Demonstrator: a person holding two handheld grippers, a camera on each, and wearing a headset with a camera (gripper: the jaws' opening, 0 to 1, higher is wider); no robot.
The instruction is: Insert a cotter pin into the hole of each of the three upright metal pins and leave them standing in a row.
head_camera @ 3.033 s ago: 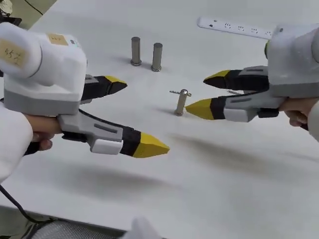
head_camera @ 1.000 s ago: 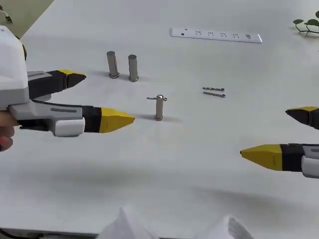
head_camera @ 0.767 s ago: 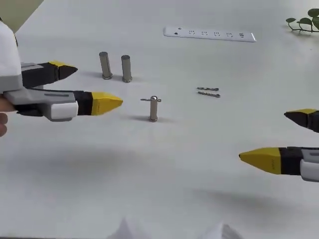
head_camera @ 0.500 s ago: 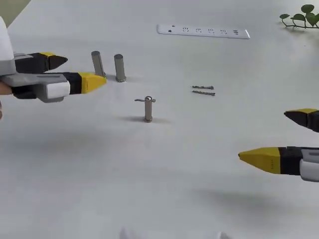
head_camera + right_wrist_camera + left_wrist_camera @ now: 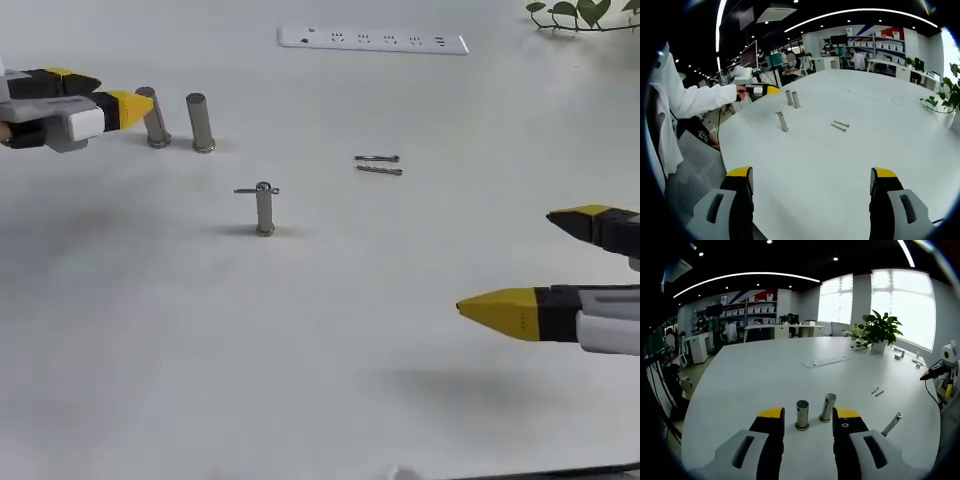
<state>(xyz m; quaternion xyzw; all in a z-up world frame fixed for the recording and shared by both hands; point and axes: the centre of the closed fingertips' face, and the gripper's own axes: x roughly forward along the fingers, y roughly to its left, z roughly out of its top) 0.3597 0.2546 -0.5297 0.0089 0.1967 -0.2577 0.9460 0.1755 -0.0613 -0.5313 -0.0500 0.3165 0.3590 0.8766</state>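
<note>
One metal pin (image 5: 264, 208) has its cotter — two bare pins (image 5: 200, 122) far left, two loose cotter pins (image 5: 378, 164) right. My left gripper (image 5: 122, 92), right gripper (image 5: 505, 260) both released.

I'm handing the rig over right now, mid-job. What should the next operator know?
Left gripper: open, empty, jaws pointed at the two bare metal pins standing side by side.
Right gripper: open, empty, above the table's near side.
Done: third metal pin stands with a cotter pin through its hole.
Left: put the two loose cotter pins into the bare pins, then line up all three.
</note>
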